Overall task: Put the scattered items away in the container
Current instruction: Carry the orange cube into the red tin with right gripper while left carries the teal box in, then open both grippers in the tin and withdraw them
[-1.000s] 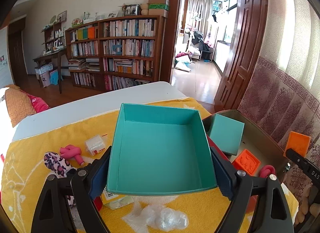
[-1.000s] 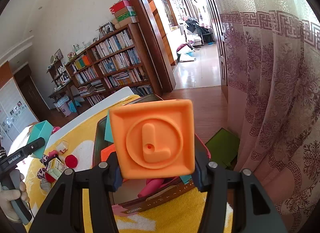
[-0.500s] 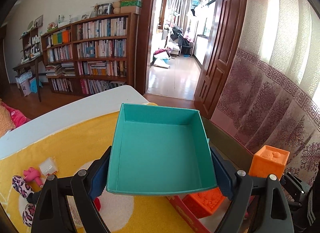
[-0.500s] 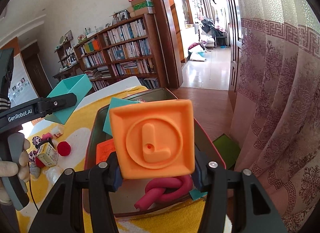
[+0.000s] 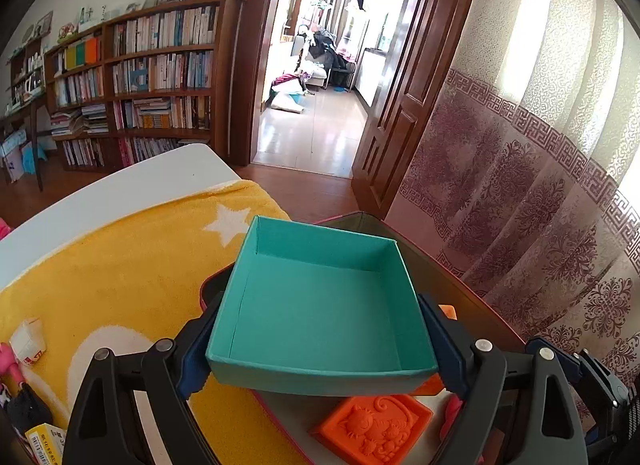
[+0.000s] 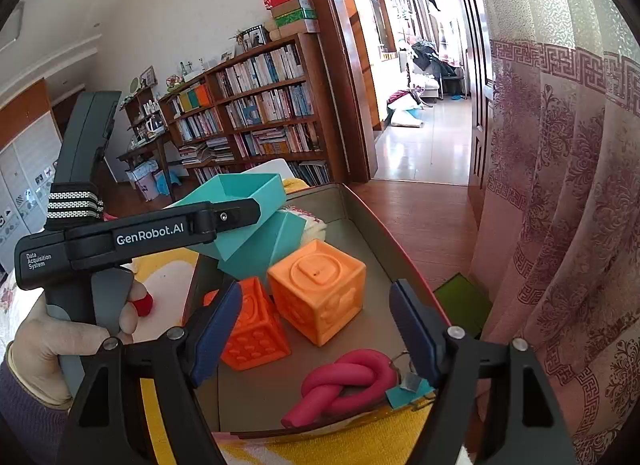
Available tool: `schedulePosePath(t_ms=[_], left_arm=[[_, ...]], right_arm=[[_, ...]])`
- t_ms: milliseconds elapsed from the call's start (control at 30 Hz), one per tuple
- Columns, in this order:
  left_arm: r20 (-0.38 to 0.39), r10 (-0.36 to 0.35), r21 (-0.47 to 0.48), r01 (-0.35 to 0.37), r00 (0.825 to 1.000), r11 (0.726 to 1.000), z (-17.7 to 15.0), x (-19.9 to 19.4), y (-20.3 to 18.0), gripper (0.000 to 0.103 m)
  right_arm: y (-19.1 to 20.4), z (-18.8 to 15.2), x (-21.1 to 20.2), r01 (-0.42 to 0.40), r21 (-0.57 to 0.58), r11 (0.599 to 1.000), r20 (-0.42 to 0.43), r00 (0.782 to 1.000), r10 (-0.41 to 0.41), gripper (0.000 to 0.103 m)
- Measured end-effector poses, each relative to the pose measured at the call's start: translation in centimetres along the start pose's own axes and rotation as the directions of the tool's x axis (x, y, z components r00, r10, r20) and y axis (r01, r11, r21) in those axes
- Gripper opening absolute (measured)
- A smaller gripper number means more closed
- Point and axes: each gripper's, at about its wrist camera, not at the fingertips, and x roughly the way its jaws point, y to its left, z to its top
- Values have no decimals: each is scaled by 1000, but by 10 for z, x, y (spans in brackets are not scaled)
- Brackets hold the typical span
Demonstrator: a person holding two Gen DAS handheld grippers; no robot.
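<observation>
My left gripper (image 5: 320,341) is shut on an open teal box (image 5: 320,305) and holds it above the left part of the container (image 5: 472,297), a red-rimmed tray with a grey inside. In the right wrist view the same teal box (image 6: 248,193) hangs over the container (image 6: 360,217). My right gripper (image 6: 316,325) is open and empty above the tray. Inside lie a light orange cube (image 6: 320,289), a darker orange cube (image 6: 252,329), a pink knotted toy (image 6: 344,381) and another teal box (image 6: 264,249). An orange block (image 5: 372,429) shows below the held box.
The tray stands on a yellow star-pattern cloth (image 5: 120,265) over a white table. A small white packet (image 5: 28,341), a yellow carton (image 5: 44,441) and a red ball (image 6: 142,303) lie on the cloth to the left. A patterned curtain (image 5: 540,185) hangs close on the right.
My right gripper opened and let go of the light orange cube, which now sits in the tray. My left gripper carried the teal box rightward to above the tray.
</observation>
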Motion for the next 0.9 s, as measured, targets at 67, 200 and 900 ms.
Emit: schedulePosePath(t_ms=[67, 200, 900], left_arm=[[11, -16, -13, 16, 1000, 1000, -2, -1, 4, 91], [19, -29, -18, 29, 999, 999, -2, -6, 11, 96], [19, 15, -111, -13, 1000, 994, -23, -47, 45, 96]], right_arm=[[2, -1, -3, -3, 1, 1000, 5, 1000, 3, 79], [6, -5, -3, -6, 0, 1000, -6, 1000, 6, 79], [5, -11, -8, -20, 54, 998, -4, 1000, 21, 79]])
